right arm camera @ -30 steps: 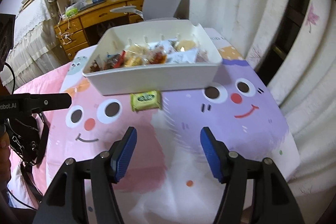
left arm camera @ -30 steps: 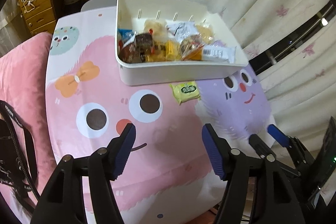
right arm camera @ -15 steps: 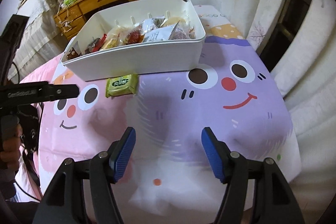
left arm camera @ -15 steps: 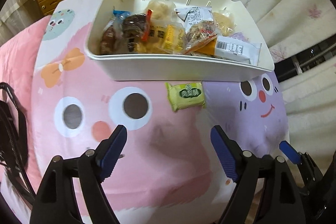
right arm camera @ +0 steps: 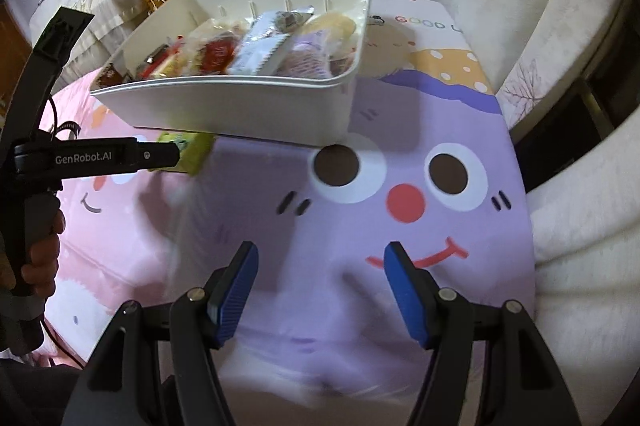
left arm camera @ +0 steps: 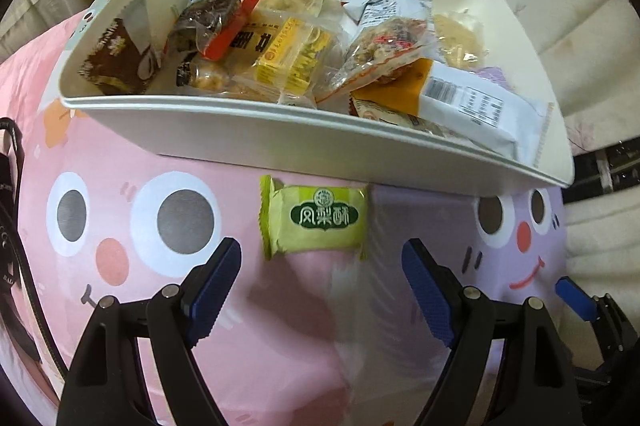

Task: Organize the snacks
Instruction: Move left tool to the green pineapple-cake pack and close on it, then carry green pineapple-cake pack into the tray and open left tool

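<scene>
Cartoon-printed cloth covers your surface. On it the green pastry packet lies just before the white bin, long axis crosswise, dead ahead of your left gripper, jaws apart. Your right gripper, also apart and empty, sits farther off.

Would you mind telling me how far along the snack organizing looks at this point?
Nearly finished, it seems. Done: the white bin already holds a pile of wrapped snacks. In hand: nothing; the left claw is open and lined up on the green pineapple cake packet lying on the cloth just in front of the bin, while the right claw is open and empty. Left: grasp that last packet and put it in.
</scene>
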The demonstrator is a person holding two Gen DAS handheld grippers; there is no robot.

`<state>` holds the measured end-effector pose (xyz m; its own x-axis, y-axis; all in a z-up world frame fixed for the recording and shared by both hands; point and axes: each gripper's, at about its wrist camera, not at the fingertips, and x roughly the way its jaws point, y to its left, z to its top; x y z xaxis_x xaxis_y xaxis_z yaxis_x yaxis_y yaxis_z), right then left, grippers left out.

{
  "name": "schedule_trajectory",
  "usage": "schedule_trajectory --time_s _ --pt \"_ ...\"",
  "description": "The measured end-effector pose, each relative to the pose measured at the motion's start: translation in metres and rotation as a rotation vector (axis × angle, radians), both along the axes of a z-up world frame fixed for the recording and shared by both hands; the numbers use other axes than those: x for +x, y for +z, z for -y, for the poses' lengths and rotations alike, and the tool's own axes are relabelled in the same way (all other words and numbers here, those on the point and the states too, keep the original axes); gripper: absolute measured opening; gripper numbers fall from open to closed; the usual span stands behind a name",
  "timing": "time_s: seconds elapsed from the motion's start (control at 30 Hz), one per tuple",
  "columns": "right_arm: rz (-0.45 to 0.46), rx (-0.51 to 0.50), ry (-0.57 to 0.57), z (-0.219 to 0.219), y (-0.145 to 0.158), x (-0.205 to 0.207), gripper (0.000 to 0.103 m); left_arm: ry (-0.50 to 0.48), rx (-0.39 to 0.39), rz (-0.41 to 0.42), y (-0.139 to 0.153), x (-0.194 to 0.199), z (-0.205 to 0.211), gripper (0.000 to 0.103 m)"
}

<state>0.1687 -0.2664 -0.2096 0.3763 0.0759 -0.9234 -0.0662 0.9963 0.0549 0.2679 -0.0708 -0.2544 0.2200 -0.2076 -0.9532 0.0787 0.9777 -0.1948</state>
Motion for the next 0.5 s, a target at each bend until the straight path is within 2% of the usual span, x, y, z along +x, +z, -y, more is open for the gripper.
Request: schedule_trajectory --time_s 0.23,0.4,0.5 --pt "-0.011 0.007 0.047 0.015 -0.004 0.022 0.066 0.023 0.024 -0.029 -0.013 0.012 0.008 0.079" --pt "-0.013 0.004 0.075 0.019 -0.006 0.029 0.066 0.039 0.048 -0.041 -0.023 0.016 0.017 0.063" --pt "-0.014 0.007 0.074 0.023 -0.007 0.031 0.066 0.046 0.055 -0.037 -0.026 0.016 0.019 0.062"
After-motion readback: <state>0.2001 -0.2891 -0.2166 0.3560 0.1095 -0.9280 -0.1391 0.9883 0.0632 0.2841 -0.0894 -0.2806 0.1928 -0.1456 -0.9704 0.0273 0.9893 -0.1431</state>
